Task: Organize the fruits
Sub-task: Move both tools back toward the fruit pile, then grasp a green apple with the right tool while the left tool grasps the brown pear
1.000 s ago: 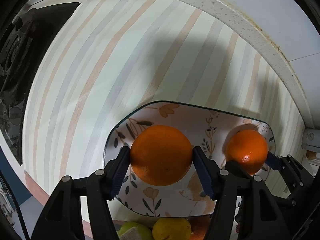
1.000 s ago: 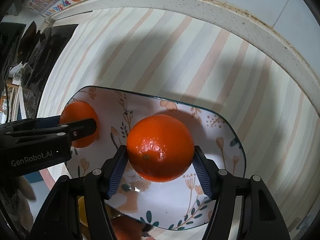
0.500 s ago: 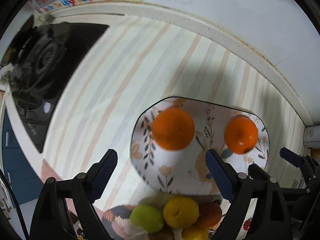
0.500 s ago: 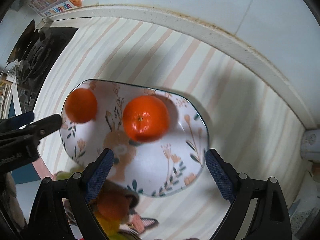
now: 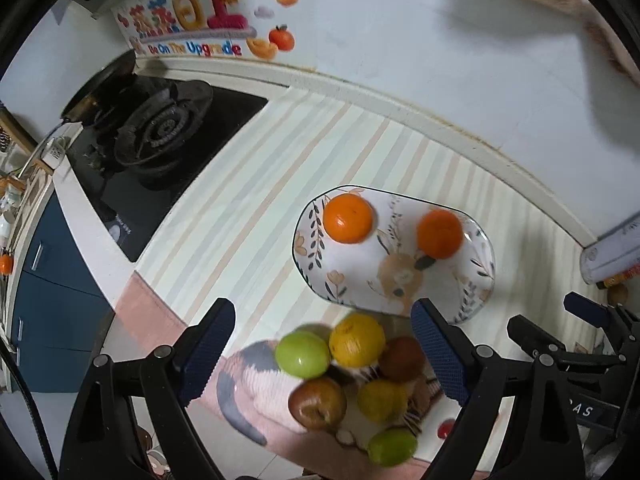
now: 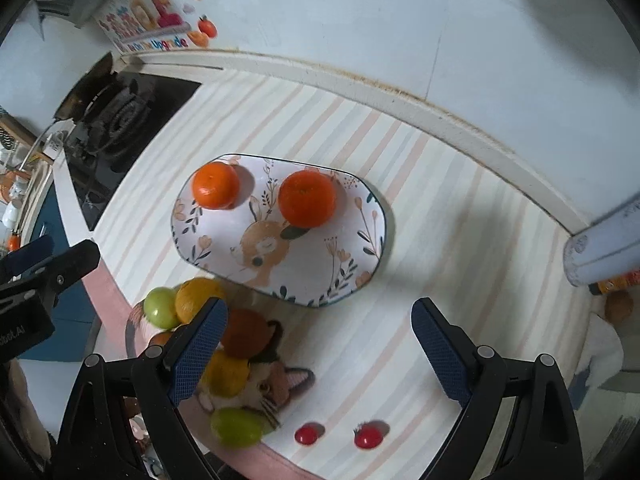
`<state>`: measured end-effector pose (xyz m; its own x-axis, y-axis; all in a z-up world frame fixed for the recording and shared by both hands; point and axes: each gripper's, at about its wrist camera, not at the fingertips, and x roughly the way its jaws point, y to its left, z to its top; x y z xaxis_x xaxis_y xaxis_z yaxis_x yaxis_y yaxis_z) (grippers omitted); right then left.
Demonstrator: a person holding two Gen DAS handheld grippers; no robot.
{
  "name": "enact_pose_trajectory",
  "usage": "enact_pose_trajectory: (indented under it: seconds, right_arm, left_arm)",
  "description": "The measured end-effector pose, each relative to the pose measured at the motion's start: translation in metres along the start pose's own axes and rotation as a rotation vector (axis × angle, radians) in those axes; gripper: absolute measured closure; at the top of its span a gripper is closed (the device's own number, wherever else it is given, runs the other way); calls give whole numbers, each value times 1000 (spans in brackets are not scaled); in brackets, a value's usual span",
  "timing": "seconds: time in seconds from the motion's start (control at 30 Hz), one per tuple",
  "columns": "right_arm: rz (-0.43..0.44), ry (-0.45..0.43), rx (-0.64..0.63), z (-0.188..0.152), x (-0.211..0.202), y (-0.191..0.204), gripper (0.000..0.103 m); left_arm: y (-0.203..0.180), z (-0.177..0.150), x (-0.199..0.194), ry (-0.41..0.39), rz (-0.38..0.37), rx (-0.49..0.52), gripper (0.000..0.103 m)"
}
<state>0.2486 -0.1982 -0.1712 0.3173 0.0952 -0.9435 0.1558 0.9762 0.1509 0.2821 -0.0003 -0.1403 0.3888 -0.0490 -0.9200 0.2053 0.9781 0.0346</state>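
On the plate two oranges sit loose, apart. Both grippers gape, empty. Risk: the blurred fruit pile, probably unstable, scatters if nudged.

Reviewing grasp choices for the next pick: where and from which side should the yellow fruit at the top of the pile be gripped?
Grip the yellow fruit across its widest middle, coming from above. It is round and sits high in the pile, but a green fruit and a brown fruit crowd its sides, so the fingers probably need to slip into those gaps.
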Motion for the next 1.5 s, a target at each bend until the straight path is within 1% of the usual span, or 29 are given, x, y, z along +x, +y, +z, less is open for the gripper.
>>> enact_pose_trajectory:
  seconds: [0.2, 0.5, 0.73, 0.8, 0.9, 0.97, 1.07, 1.13, 1.2, 1.23, 1.33, 1.37, 1.43, 1.5]
  right_arm:
    - [8, -64, -21, -31, -48, -2, 8]
    - [12, -131, -54, -72, -109, -11, 8]
    - [46, -164, -54, -89, -138, -16, 8]
    - [58, -166, -49, -92, -141, -17, 8]
    - [86, -153, -39, -93, -140, -18, 8]
    - [103, -126, -28, -94, -131, -19, 8]
    - [151, -63, -8, -94, -105, -20, 8]
    - [204, 6, 9, -94, -76, -18, 8]
    - [226, 60, 20, -96, -49, -14, 8]
    - [244, 106, 27, -98, -28, -11, 8]
    - [266, 206, 42, -107, 18, 0, 8]
    - [281, 252, 42, -112, 37, 6, 8]
    - [287, 310, 37, -120, 63, 17, 8]
    - [292, 358, 26, -128, 84, 30, 8]
  left_arm:
    - [-8, -30, -40, -56, -10, -2, 13]
    - [-23, -67, -91, -123, -40, -3, 13]
    - [-28, -85, -114, -138, -68, -17, 13]
    - [-28, -89, -117, -146, -67, -24, 13]
    - [-25, -91, -116, -137, -75, -44, 13]
    - [-21, -92, -113, -136, -71, -63, 13]
    - [-13, -92, -99, -105, -45, -71, 12]
    - [-7, -94, -87, -88, 4, -69, 7]
    - [1, -96, -68, -56, 56, -75, 7]
    - [6, -97, -60, -36, 75, -79, 7]
    - [22, -102, -29, 33, 145, -84, 7]
    - [25, -104, -22, 51, 156, -83, 7]
    - [35, -109, -5, 86, 192, -78, 7]
    - [41, -112, 8, 114, 214, -74, 7]
